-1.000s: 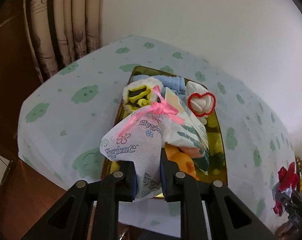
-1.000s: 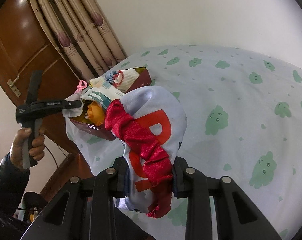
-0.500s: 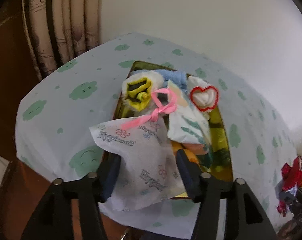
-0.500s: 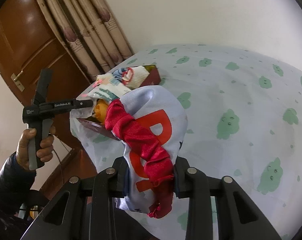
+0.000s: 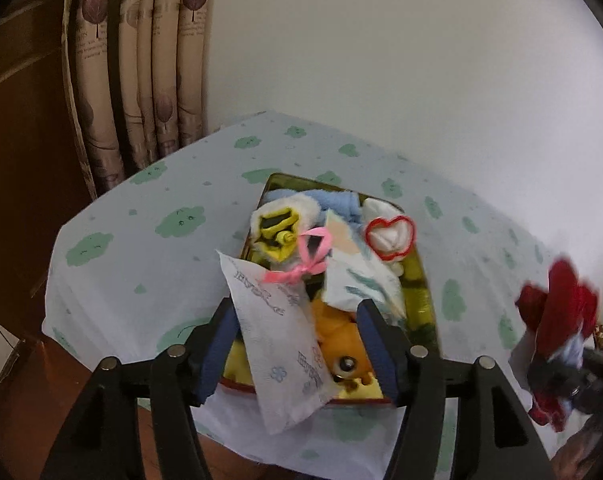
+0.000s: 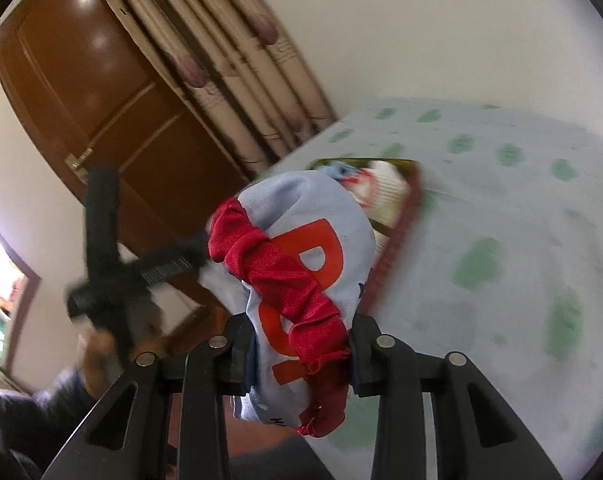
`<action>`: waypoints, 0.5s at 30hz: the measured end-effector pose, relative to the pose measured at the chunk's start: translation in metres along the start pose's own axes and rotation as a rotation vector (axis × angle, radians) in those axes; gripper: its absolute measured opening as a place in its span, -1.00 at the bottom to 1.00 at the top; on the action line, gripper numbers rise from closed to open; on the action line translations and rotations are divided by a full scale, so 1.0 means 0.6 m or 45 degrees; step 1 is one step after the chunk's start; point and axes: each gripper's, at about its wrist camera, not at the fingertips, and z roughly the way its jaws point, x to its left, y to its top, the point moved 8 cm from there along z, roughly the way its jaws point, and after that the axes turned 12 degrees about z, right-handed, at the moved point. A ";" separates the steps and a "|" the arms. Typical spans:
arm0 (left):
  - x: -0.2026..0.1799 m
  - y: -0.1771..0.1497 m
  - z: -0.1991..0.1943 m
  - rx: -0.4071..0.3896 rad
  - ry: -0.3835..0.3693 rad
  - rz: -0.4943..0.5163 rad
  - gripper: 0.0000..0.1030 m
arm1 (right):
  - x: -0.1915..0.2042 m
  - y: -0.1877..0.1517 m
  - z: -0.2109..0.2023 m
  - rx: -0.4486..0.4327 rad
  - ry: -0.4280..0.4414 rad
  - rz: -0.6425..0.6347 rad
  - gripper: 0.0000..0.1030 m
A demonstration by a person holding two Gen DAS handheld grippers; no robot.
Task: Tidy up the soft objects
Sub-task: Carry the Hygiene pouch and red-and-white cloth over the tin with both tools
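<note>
A worktop [image 5: 149,248] draped in a pale cloth printed with green clouds is seen from two gripper cameras. Near its left end sits a shallow tin box [image 5: 421,280], crowded with soft things: a white and yellow plush [image 5: 279,224], a blue towel [image 5: 341,204], a white roll ringed by a red heart [image 5: 389,236], a leaf-printed tissue pack [image 5: 361,280] and an orange plush toy [image 5: 341,344].

The left gripper [image 5: 297,350] is held above the near edge of the box. Its fingers have just been opening and stand wide apart; the white fabric pouch [image 5: 277,332] tied with a pink ribbon [image 5: 309,260] lies between them, slanting over the box rim, and is no longer squeezed.

The right gripper [image 6: 297,356] is seen with its fingers nearly closed around a pale blue drawstring bag [image 6: 301,216] bearing red lettering and a red satin cord [image 6: 285,276], carried in the air just right of the box. Much of this view is blurred.
</note>
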 end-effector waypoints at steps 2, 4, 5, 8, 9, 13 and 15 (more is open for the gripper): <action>0.008 -0.004 0.024 0.038 -0.031 -0.008 0.22 | 0.007 0.016 0.036 0.016 0.021 0.027 -0.36; 0.021 -0.008 0.031 0.057 -0.073 -0.069 0.22 | 0.005 0.023 0.063 0.038 0.041 0.071 -0.36; 0.026 -0.004 0.025 0.019 -0.129 -0.108 0.22 | 0.002 0.024 0.080 0.057 0.057 0.110 -0.36; 0.032 0.012 0.001 -0.068 -0.231 -0.166 0.22 | -0.006 0.021 0.113 0.071 0.017 0.128 -0.35; 0.035 0.016 -0.006 -0.088 -0.251 -0.190 0.22 | -0.008 0.020 0.123 0.070 0.021 0.143 -0.35; 0.039 0.025 -0.025 -0.137 -0.274 -0.226 0.25 | -0.017 0.020 0.149 0.064 -0.053 0.137 -0.35; 0.032 0.022 -0.014 -0.100 -0.220 -0.160 0.25 | -0.025 0.019 0.160 0.057 -0.079 0.137 -0.34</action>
